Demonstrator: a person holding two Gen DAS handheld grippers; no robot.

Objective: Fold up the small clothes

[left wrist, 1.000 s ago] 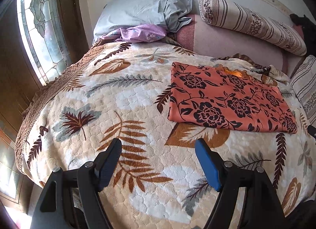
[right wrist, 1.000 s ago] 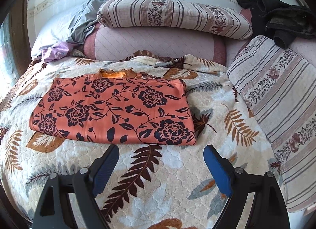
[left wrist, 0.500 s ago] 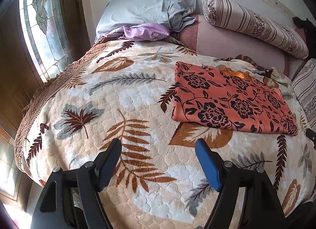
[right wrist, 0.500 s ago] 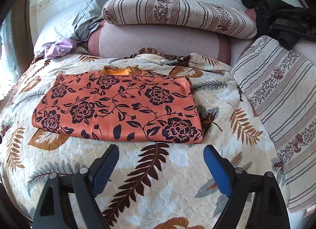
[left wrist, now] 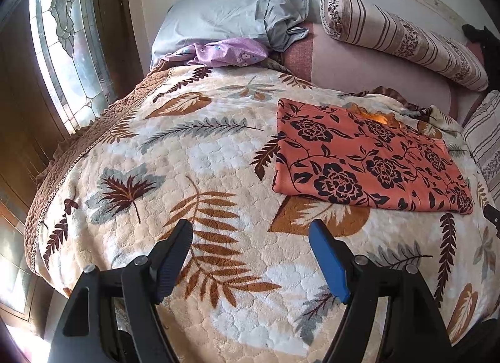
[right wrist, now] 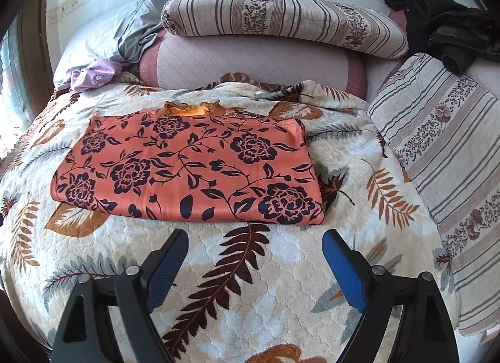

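An orange garment with black flowers (left wrist: 368,159) lies flat, folded into a rectangle, on the leaf-patterned blanket (left wrist: 193,175). In the right wrist view the orange garment (right wrist: 187,172) lies straight ahead on the blanket (right wrist: 281,269). My left gripper (left wrist: 251,234) is open and empty above the blanket, near and left of the garment's near left corner. My right gripper (right wrist: 256,241) is open and empty, just in front of the garment's near edge.
A grey pillow (left wrist: 228,16), a purple cloth (left wrist: 228,52) and a striped bolster (right wrist: 281,19) lie at the headboard. A striped cushion (right wrist: 443,159) stands at the right, dark clothes (right wrist: 447,25) behind it. A window (left wrist: 62,34) is at the left.
Both grippers have come slightly nearer to the garment. Both stay open and empty. The garment has not moved.
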